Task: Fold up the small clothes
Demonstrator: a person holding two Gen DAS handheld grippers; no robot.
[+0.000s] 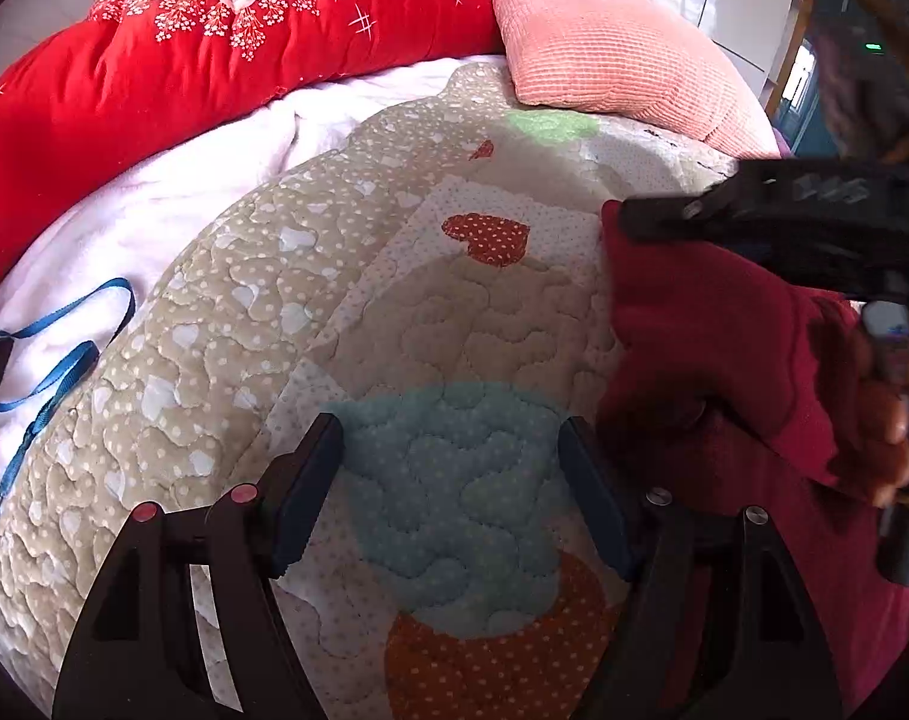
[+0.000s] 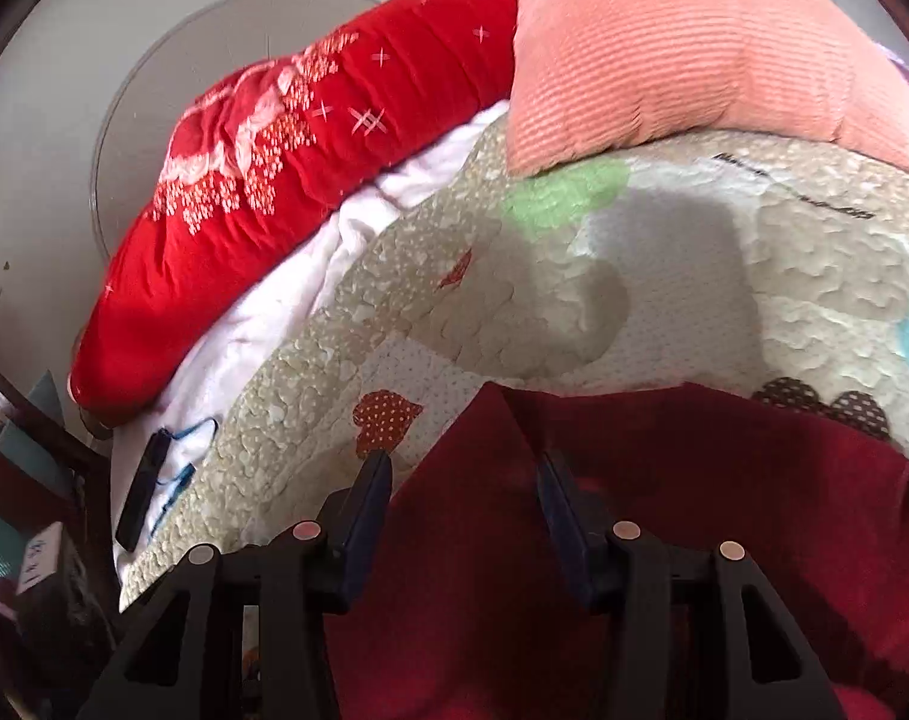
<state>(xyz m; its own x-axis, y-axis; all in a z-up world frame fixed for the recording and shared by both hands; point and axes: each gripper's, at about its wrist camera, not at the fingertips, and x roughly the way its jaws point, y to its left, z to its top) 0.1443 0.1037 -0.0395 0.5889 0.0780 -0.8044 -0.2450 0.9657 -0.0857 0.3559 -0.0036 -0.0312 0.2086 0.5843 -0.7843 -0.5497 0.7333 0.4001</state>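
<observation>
Maroon garment (image 2: 664, 510) lay on quilt (image 1: 274, 360) | my right claw (image 2: 463, 462) wide over it, unclamped | my left claw (image 1: 451, 426) wide, empty | risk: pinching quilt too.

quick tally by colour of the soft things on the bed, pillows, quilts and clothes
Bright red: 1, the red floral quilt
Pink: 1, the pink corduroy pillow
Dark red: 1, the dark red garment
Beige patchwork: 1, the heart-patterned quilted mat
White: 1, the white blanket
Total: 5
</observation>
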